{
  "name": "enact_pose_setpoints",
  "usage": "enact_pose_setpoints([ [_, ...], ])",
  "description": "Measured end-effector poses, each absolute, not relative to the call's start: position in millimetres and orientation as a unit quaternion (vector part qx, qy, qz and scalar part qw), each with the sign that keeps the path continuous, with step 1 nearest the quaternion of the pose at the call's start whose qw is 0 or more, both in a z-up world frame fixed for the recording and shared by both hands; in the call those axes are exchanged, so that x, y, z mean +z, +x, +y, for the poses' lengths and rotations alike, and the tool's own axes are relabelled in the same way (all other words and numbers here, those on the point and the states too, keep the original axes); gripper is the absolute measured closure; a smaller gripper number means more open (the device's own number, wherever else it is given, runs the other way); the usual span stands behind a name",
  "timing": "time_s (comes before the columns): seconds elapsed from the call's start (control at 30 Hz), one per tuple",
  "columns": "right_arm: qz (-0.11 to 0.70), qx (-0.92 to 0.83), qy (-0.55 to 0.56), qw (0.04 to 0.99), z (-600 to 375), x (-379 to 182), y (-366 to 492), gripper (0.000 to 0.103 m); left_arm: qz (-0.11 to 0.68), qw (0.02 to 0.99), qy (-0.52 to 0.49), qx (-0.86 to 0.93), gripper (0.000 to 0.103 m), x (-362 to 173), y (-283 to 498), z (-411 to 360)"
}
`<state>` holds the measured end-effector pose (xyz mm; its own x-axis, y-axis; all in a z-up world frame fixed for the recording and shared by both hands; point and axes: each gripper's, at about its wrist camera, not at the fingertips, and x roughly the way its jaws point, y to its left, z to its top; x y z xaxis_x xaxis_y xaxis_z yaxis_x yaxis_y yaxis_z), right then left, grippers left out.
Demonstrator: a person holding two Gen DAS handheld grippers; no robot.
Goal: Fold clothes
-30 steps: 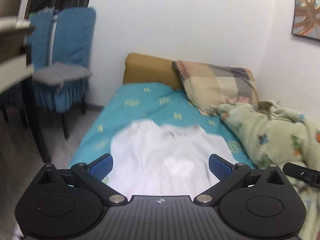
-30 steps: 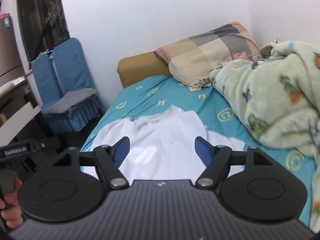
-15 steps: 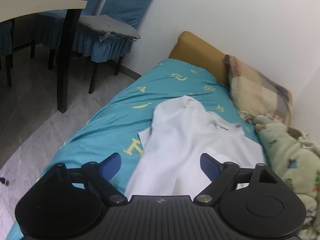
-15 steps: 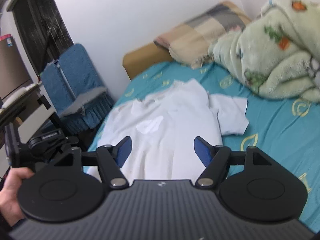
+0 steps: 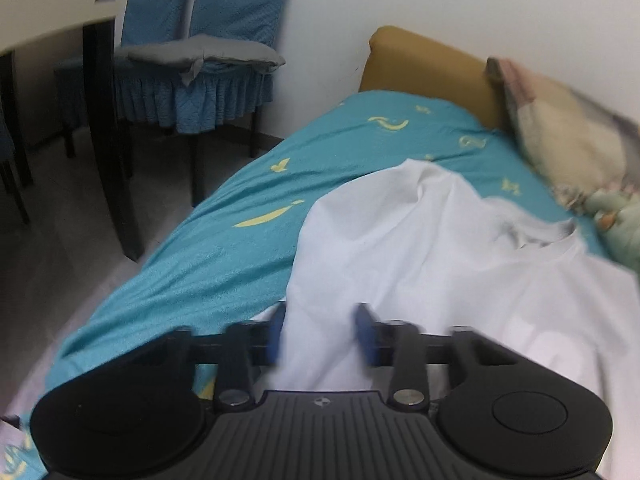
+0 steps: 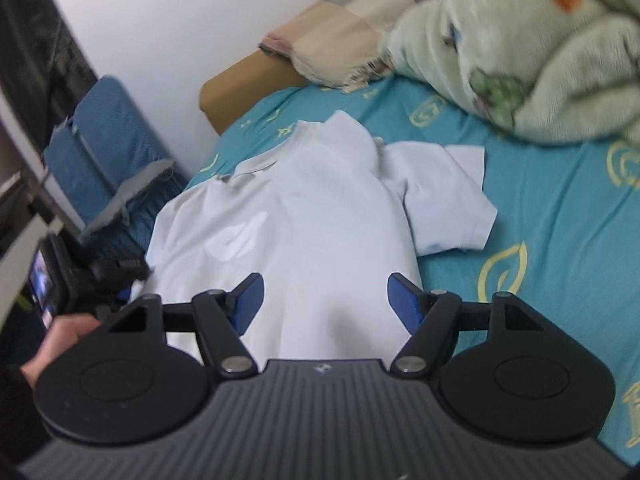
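Observation:
A white short-sleeved shirt lies spread on the teal bed sheet, collar toward the headboard. My left gripper is low at the shirt's left edge near the hem. Its blue fingers are drawn in to a narrow gap with white cloth between them, blurred and not fully shut. In the right wrist view the shirt shows one sleeve laid out to the right. My right gripper hovers wide open over the shirt's lower middle. A hand holds the left gripper at the left edge.
A blue-covered chair with a grey cushion and a dark table leg stand left of the bed. A checked pillow lies against the mustard headboard. A green patterned blanket is heaped on the bed's right side.
Both grippers dropped closer to the shirt. The left gripper's fingers narrowed from wide open to a small gap around the shirt's left edge. The right gripper stayed open.

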<state>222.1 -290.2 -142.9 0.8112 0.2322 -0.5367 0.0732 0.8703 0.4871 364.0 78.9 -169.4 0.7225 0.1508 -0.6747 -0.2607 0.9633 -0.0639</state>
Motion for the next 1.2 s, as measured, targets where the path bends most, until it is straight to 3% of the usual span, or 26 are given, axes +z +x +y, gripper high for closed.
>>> enact_pose_setpoints([
  [0.27,0.294,-0.006,0.281,0.914,-314.4,-144.3,217.7,0.031,0.228,0.93,0.287,0.022,0.1,-162.5,315.4,-59.0],
  [0.33,0.292,-0.018,0.289,0.912,-320.5,-144.5,215.6,0.031,0.231,0.915,0.33,-0.03,0.101,-172.2,303.8,-96.3],
  [0.5,0.3,-0.032,0.287,0.909,-323.0,-148.5,215.6,0.031,0.294,0.898,0.318,-0.079,0.098,-194.8,308.8,-134.8],
  [0.57,0.305,-0.037,0.285,0.908,-322.0,-150.0,216.3,0.031,0.304,0.906,0.283,-0.088,0.092,-191.2,307.1,-128.3],
  [0.67,0.308,-0.036,0.284,0.907,-320.3,-150.1,216.1,0.031,0.324,0.92,0.187,-0.121,0.059,-170.3,295.7,-100.3],
  [0.8,0.312,-0.032,0.276,0.908,-315.6,-150.9,217.2,0.031,0.326,0.936,0.037,-0.128,0.049,-138.3,276.0,-44.7],
  [1.0,0.325,-0.032,0.264,0.907,-309.3,-158.8,218.7,0.031,0.32,0.93,-0.165,-0.077,0.041,-118.6,301.3,23.2],
  [1.2,0.334,-0.036,0.258,0.906,-307.0,-167.0,222.3,0.031,0.344,0.898,-0.273,-0.035,0.044,-157.2,333.2,64.2],
])
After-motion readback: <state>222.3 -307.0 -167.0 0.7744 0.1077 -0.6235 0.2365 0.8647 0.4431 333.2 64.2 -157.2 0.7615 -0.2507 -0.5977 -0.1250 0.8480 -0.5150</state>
